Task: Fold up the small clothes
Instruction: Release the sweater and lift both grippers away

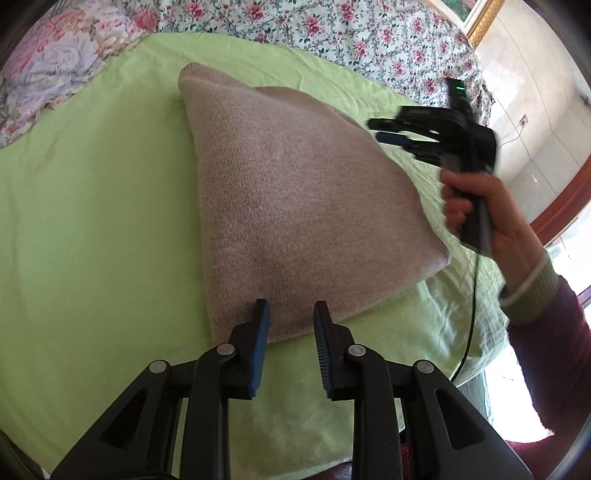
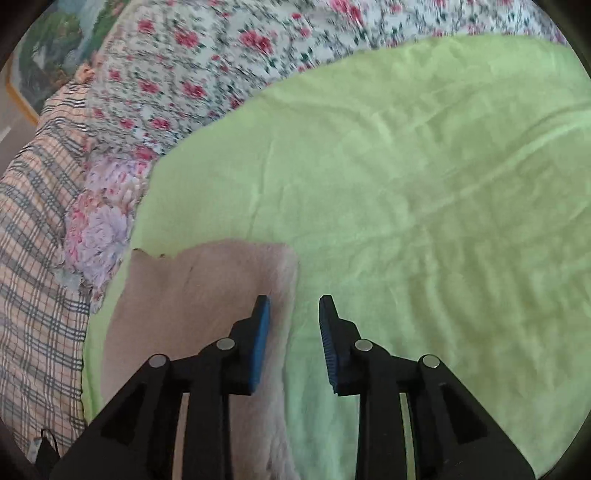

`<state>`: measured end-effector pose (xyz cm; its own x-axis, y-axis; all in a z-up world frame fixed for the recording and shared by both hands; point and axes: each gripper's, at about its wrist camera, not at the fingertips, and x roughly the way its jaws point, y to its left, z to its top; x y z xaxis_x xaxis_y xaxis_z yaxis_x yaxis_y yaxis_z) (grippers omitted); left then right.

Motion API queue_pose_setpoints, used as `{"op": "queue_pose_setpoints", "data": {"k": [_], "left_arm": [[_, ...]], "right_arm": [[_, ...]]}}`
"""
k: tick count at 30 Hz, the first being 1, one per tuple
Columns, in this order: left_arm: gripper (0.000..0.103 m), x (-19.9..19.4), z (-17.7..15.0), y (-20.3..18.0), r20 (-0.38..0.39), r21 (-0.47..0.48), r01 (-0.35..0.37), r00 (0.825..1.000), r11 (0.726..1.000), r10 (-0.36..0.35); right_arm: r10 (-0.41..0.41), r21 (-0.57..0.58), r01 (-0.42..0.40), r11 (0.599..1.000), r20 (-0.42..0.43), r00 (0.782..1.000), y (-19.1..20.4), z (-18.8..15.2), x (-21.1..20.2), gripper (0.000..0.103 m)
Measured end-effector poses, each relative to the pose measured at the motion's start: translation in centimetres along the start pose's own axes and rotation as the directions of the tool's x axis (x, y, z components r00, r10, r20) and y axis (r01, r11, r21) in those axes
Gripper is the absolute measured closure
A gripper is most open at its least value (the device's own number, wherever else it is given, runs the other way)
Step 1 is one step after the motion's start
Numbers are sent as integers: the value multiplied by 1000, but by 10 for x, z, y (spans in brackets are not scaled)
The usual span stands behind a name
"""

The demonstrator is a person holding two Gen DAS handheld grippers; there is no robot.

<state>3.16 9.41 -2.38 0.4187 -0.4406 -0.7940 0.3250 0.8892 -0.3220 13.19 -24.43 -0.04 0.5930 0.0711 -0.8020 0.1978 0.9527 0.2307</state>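
A folded beige knit garment (image 1: 295, 199) lies on a light green sheet (image 1: 96, 206). My left gripper (image 1: 291, 308) is open and empty, its fingertips just above the garment's near edge. My right gripper (image 2: 294, 302) is open and empty, held above the garment's far right edge; the garment (image 2: 192, 295) shows under its left finger. The right gripper also shows in the left wrist view (image 1: 391, 131), held in a hand beyond the garment's right side, blurred by motion.
The green sheet (image 2: 424, 192) covers the bed. A floral quilt (image 1: 332, 33) lies along the back, with a floral pillow (image 1: 55, 70) at the left and a plaid pillow (image 2: 33, 258). A cable (image 1: 472, 314) hangs from the right gripper.
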Motion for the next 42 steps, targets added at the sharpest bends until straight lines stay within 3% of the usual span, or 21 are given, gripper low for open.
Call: {"op": "queue_pose_setpoints", "data": {"k": [3, 6, 9, 15, 18, 23, 30, 36, 42], "left_arm": [[65, -10, -4, -6, 17, 2, -16, 1000, 1000, 16], [49, -19, -5, -9, 40, -12, -40, 998, 999, 41], [41, -24, -6, -11, 54, -21, -90, 994, 996, 91], [38, -32, -12, -9, 56, -38, -157, 986, 987, 159], [31, -38, -17, -12, 63, -26, -206, 976, 978, 208], [24, -47, -29, -17, 78, -16, -262, 962, 965, 262], [24, -54, -50, -25, 75, 25, -342, 938, 939, 339], [22, -57, -62, -25, 46, 21, -346, 937, 938, 345], [21, -54, -53, -24, 58, 31, -383, 923, 923, 381]], "right_arm": [[37, -22, -36, 999, 9, 999, 4, -20, -31, 71], [62, -45, -61, 997, 12, 998, 12, -46, -58, 58], [76, -66, -76, 995, 5, 997, 21, -69, -74, 56], [66, -103, -69, 992, -36, 997, 32, -115, -89, 55], [46, -119, -50, 992, -39, 998, 34, -132, -98, 51], [-1, -165, -6, 986, -40, 999, 39, -162, -113, 36], [-37, -236, 21, 972, -61, 997, 46, -199, -126, 21], [-31, -281, 10, 960, -68, 997, 51, -214, -133, 11], [-35, -300, 12, 954, -73, 997, 57, -210, -122, 9]]}}
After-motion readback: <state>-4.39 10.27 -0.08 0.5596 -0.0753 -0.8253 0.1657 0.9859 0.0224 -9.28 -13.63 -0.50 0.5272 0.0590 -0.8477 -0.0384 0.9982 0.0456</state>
